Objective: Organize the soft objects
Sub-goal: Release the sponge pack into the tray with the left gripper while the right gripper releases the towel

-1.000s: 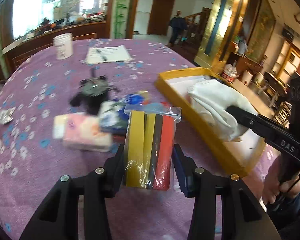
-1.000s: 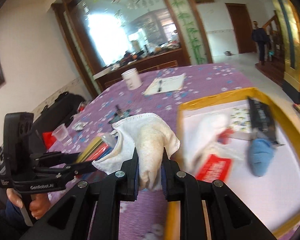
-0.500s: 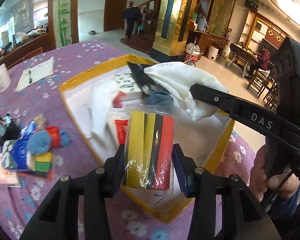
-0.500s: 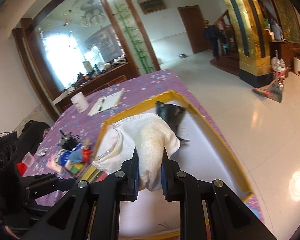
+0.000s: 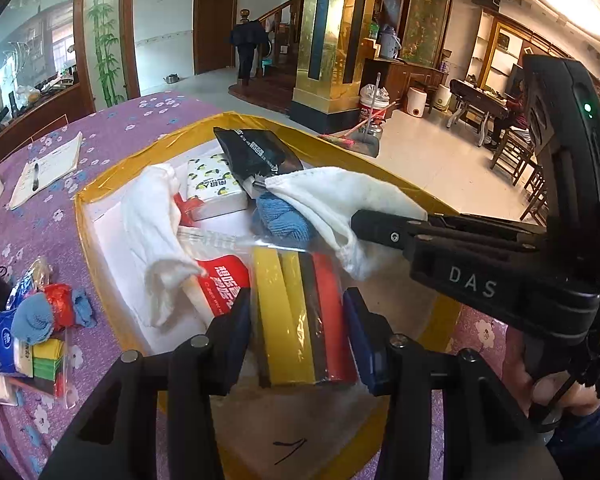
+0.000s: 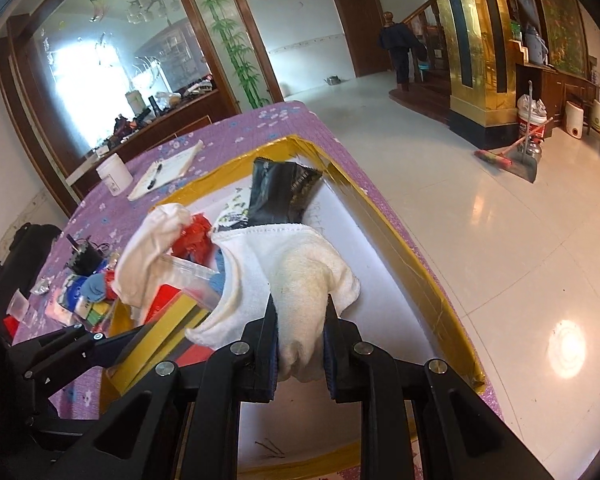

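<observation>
My left gripper (image 5: pixel 298 312) clenches the slippery clear bag of coloured foam strips (image 5: pixel 300 312) and my right gripper (image 6: pixel 300 336) pinches the limp white cloth (image 6: pixel 296 280) mid-fold, both above the yellow-rimmed tray (image 6: pixel 400 240).

The tablecloth (image 5: pixel 148 120) is purple, strewn with small white and blue blossoms; the tray (image 5: pixel 140 148) has a glossy gold rim and a white floor. The clear bag (image 5: pixel 304 320) shows stripes — yellow, yellow, black, red. The cloth (image 6: pixel 300 276) is white with a yellowish stain; a blue cloth (image 5: pixel 280 216) lies near a black packet (image 5: pixel 256 152) with white lettering and a white tissue pack (image 5: pixel 214 188) printed with green-and-yellow fruit — beside it a red packet (image 5: pixel 224 284) lettered white
</observation>
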`<control>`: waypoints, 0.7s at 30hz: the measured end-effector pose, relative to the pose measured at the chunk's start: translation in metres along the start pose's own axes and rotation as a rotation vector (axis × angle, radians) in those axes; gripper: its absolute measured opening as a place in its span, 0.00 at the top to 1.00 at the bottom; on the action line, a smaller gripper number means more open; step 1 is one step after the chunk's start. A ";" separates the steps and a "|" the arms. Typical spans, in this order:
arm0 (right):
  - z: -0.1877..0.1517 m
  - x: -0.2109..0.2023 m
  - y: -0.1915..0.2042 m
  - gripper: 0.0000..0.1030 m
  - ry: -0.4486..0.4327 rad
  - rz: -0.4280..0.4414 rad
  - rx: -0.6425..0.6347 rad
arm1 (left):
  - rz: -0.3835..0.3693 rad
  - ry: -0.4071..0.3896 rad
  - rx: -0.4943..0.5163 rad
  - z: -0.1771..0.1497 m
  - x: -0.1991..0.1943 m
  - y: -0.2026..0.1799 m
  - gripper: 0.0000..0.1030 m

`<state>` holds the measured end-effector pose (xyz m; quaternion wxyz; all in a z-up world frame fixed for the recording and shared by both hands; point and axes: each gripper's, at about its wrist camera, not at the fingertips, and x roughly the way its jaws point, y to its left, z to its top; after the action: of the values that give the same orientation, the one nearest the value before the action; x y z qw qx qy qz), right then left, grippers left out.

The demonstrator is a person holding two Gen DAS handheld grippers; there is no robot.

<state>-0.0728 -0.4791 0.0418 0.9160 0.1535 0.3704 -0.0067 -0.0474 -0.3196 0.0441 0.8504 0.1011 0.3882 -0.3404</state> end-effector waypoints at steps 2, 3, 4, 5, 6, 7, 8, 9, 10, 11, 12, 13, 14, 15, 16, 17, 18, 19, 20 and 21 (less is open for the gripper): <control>-0.001 0.003 0.000 0.81 0.004 -0.012 0.000 | 0.002 -0.008 0.007 0.000 0.003 -0.001 0.57; -0.001 0.003 0.001 0.81 0.005 -0.022 -0.003 | 0.003 -0.014 0.013 -0.001 0.003 -0.001 0.57; -0.001 0.003 0.001 0.81 0.006 -0.024 -0.004 | 0.003 -0.017 0.014 0.000 0.004 -0.001 0.57; -0.001 0.003 0.001 0.81 0.005 -0.025 -0.004 | -0.003 -0.023 0.014 -0.001 0.004 0.000 0.57; -0.001 0.003 0.000 0.81 0.006 -0.030 -0.004 | -0.011 -0.028 0.015 -0.002 0.003 -0.001 0.57; 0.001 0.004 0.001 0.81 0.007 -0.033 -0.002 | -0.027 -0.036 0.012 -0.003 0.001 0.000 0.57; 0.001 0.004 0.000 0.80 0.006 -0.034 0.005 | -0.038 -0.039 0.008 -0.003 0.000 0.001 0.57; 0.003 0.004 0.000 0.79 0.004 -0.034 0.010 | -0.050 -0.042 0.005 -0.003 -0.001 0.001 0.56; 0.003 0.003 -0.001 0.77 0.001 -0.036 0.017 | -0.061 -0.045 0.000 -0.003 -0.001 0.002 0.55; 0.003 0.001 -0.002 0.74 -0.002 -0.039 0.021 | -0.073 -0.049 -0.008 -0.003 -0.003 0.003 0.51; 0.004 0.000 -0.002 0.74 -0.008 -0.038 0.024 | -0.080 -0.052 -0.014 -0.002 -0.003 0.004 0.46; 0.004 -0.002 -0.001 0.73 -0.014 -0.037 0.027 | -0.090 -0.058 -0.022 -0.002 -0.005 0.005 0.45; 0.005 -0.005 -0.001 0.71 -0.021 -0.037 0.031 | -0.097 -0.065 -0.029 -0.002 -0.007 0.006 0.45; 0.006 -0.008 -0.002 0.69 -0.026 -0.038 0.035 | -0.099 -0.068 -0.033 -0.002 -0.008 0.006 0.45; 0.007 -0.010 -0.002 0.65 -0.030 -0.037 0.039 | -0.103 -0.070 -0.036 -0.002 -0.009 0.006 0.45; 0.007 -0.013 -0.002 0.59 -0.037 -0.035 0.043 | -0.104 -0.070 -0.037 -0.002 -0.011 0.006 0.45; 0.008 -0.016 -0.002 0.58 -0.046 -0.034 0.046 | -0.102 -0.073 -0.037 -0.002 -0.013 0.006 0.45; 0.008 -0.018 0.000 0.56 -0.054 -0.035 0.046 | -0.101 -0.075 -0.036 -0.002 -0.014 0.005 0.45; 0.008 -0.021 0.001 0.56 -0.060 -0.039 0.042 | -0.099 -0.076 -0.034 -0.002 -0.016 0.004 0.45; 0.009 -0.023 0.002 0.56 -0.064 -0.040 0.042 | -0.098 -0.078 -0.032 -0.003 -0.020 0.003 0.45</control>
<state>-0.0835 -0.4821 0.0639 0.9237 0.1651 0.3436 -0.0379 -0.0558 -0.3061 0.0564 0.8487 0.0549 0.3647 -0.3791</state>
